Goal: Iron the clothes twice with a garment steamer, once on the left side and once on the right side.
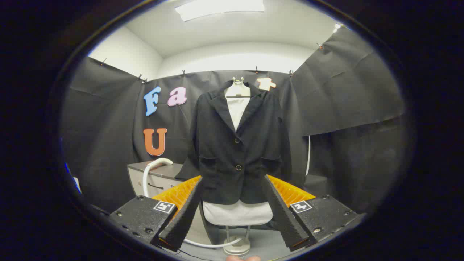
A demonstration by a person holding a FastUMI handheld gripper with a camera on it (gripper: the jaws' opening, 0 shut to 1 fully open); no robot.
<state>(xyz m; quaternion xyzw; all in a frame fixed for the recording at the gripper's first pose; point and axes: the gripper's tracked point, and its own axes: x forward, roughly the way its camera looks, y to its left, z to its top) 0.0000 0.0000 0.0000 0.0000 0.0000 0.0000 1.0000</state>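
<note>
A dark buttoned jacket hangs over a white shirt on a mannequin torso, which stands on a thin pole with a round base. It is straight ahead, well beyond my fingers. My gripper is open with nothing between its fingers, and the jacket's lower half shows through the gap. A white steamer hose curves up beside a grey cabinet left of the jacket. I cannot make out the steamer head.
Black cloth walls close the booth behind and on both sides. The hose loops along the floor near the mannequin base. A white cable hangs to the right of the jacket. A fingertip shows just below the round base.
</note>
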